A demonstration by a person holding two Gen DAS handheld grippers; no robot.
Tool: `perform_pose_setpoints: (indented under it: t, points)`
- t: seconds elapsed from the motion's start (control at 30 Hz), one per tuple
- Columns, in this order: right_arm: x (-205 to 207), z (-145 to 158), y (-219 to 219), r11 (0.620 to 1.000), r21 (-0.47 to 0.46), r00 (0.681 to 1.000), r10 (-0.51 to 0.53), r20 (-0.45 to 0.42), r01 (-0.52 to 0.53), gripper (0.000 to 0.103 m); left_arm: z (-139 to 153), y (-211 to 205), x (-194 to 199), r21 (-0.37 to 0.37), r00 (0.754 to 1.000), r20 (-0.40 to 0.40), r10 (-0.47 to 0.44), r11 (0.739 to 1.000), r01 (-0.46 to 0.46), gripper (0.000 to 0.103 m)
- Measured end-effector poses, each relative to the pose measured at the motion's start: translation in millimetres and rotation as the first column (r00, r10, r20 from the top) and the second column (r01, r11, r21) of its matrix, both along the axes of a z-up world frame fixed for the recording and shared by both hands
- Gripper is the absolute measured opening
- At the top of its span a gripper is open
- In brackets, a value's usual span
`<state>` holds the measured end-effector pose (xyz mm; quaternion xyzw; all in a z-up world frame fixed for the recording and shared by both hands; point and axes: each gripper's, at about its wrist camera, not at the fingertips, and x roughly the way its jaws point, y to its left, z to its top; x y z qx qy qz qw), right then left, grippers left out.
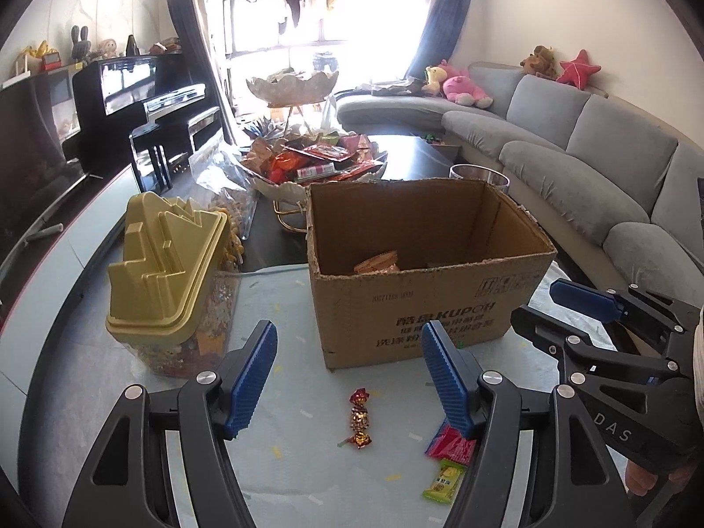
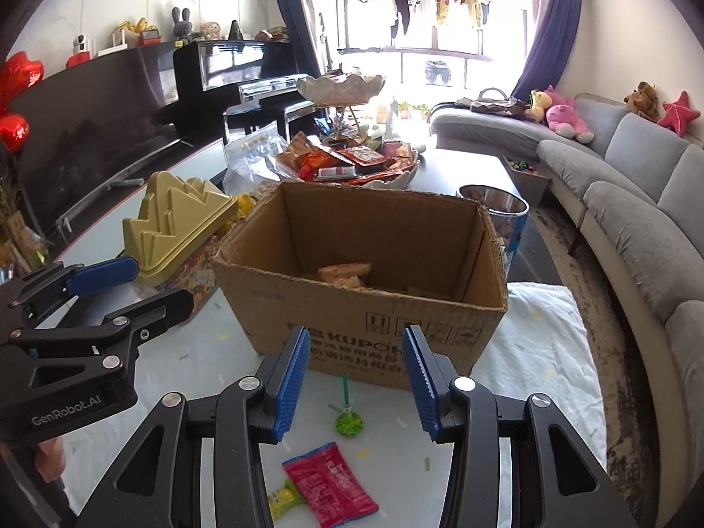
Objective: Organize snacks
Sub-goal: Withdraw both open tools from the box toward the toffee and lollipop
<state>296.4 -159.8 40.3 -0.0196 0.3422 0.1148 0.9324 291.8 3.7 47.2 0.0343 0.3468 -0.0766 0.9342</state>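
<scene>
Both grippers' jaws gape empty before the cardboard box [image 1: 422, 273] (snacks inside); red packet [image 2: 330, 488] lies below.

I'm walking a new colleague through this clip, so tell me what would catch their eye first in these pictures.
The open cardboard box stands in the middle of the table, with a few packets at its bottom. In front of it loose snacks lie on the white cloth: a red packet, a green lollipop and a wrapped candy. Both the left gripper and the right gripper hang open above them, holding nothing.
</scene>
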Motion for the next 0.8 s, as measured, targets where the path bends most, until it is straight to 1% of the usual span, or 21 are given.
perform_pose_setpoints:
  t: [0.2,0.33,0.53,0.8]
  points:
    - [-18,-13,5,1.0,-0.013,1.0,0.009,-0.015,-0.009,0.045,-14,2,-13,0.001,1.0,-0.028,-0.002,1.0,0.002,0.067]
    - [-25,-25,6,1.0,-0.015,0.999,0.011,-0.043,-0.012,0.045,-29,3,-20,-0.007,0.998,-0.058,-0.005,1.0,0.005,0.067]
    - [-33,-47,7,1.0,-0.004,0.994,0.019,-0.105,-0.019,0.045,-53,5,-25,-0.012,0.992,-0.123,-0.009,1.0,0.007,0.067]
    - [-36,-78,9,1.0,0.001,0.982,0.015,-0.189,-0.015,0.045,-87,10,-26,-0.019,0.979,-0.204,0.008,1.0,-0.012,0.067]
